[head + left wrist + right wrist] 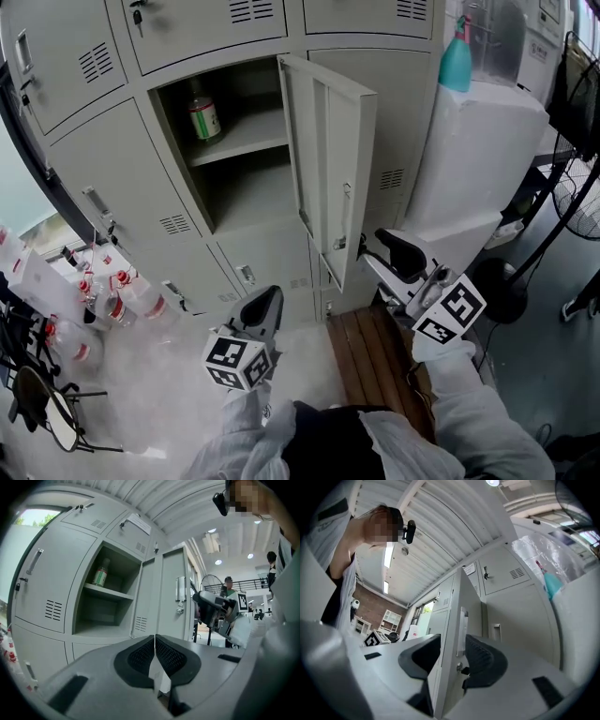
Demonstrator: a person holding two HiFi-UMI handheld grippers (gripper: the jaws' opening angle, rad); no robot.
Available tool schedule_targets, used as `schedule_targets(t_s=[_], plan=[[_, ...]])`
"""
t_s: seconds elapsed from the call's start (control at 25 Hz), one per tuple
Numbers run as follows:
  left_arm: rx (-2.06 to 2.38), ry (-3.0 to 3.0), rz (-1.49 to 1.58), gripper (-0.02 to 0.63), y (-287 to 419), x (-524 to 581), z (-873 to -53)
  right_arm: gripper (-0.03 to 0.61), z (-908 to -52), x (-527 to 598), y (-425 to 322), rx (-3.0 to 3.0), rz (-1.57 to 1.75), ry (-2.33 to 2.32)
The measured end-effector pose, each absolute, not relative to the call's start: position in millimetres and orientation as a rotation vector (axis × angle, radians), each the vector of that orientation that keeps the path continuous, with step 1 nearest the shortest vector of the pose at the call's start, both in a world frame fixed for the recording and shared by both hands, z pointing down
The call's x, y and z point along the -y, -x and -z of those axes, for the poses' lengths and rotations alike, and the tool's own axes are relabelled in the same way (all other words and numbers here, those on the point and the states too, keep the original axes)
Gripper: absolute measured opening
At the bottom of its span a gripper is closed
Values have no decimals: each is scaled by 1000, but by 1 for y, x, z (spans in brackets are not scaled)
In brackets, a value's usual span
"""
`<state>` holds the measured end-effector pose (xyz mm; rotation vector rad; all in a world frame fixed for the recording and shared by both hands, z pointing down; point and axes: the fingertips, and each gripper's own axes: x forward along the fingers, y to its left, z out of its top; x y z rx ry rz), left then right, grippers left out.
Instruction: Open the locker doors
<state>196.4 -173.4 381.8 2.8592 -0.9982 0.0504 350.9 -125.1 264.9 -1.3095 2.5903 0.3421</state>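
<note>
Figure: the grey steel locker door (328, 159) of the middle compartment stands swung wide, baring a shelf that carries a green-labelled bottle (202, 114). The right gripper (380, 246) straddles this door's free edge beside the handle, released, its jaws parted with the edge between them and the pads apparently not pressing, while the left gripper (267, 300) hangs low before the lockers, clenched on nothing. One door thus appears opened, and the neighbouring grey locker doors (122, 178) around it are shut, so most of the task seems left to do.
</note>
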Motion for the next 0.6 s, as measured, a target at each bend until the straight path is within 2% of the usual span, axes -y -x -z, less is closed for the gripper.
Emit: schedule_targets(t_s=[0.24,0.6], plan=[[965,-2841,-37,14,-178,170,-389,147,-266,103,-332,-2556,-347,1356],[1044,-2771,-31,14,-94,180,-396,147,-256,99,-251,-2576,-370,1313]])
